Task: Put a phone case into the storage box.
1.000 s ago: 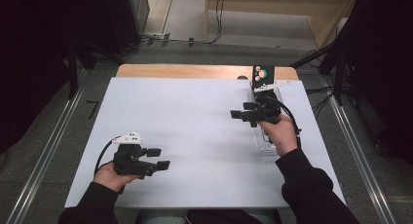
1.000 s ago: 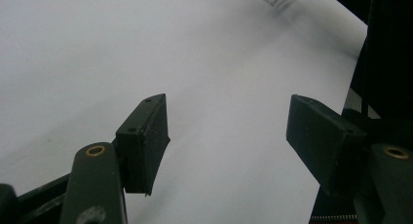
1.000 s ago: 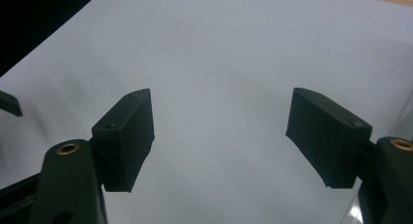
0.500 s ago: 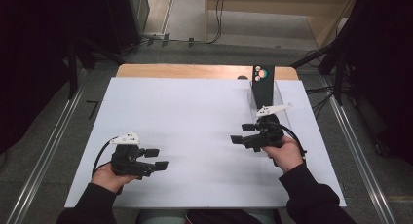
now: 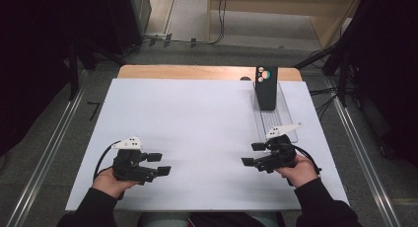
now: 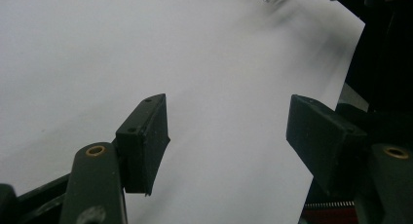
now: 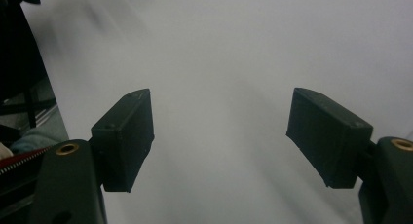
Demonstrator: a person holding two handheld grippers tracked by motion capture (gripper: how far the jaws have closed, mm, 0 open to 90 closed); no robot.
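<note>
My left gripper [image 5: 160, 164] rests near the front left of the white table [image 5: 197, 118], held in a hand, pointing right. Its jaws stand open over bare white surface in the left gripper view [image 6: 229, 136]. My right gripper [image 5: 252, 154] is at the front right, pointing left toward the other one, also open with nothing between the jaws [image 7: 219, 136]. Behind it lies a clear plastic tray [image 5: 282, 119], and a black upright box [image 5: 266, 89] with coloured round spots on top stands at the tray's far end.
A wooden strip [image 5: 197, 72] borders the table's far edge. Metal rails [image 5: 49, 153] run along both sides on the floor, and cables lie on the floor beyond. The person's dark sleeves [image 5: 320, 207] come in at the bottom.
My right hand has drawn back from beside the black box and tray toward the table's near edge and sunk lower. The left hand has stayed put.
</note>
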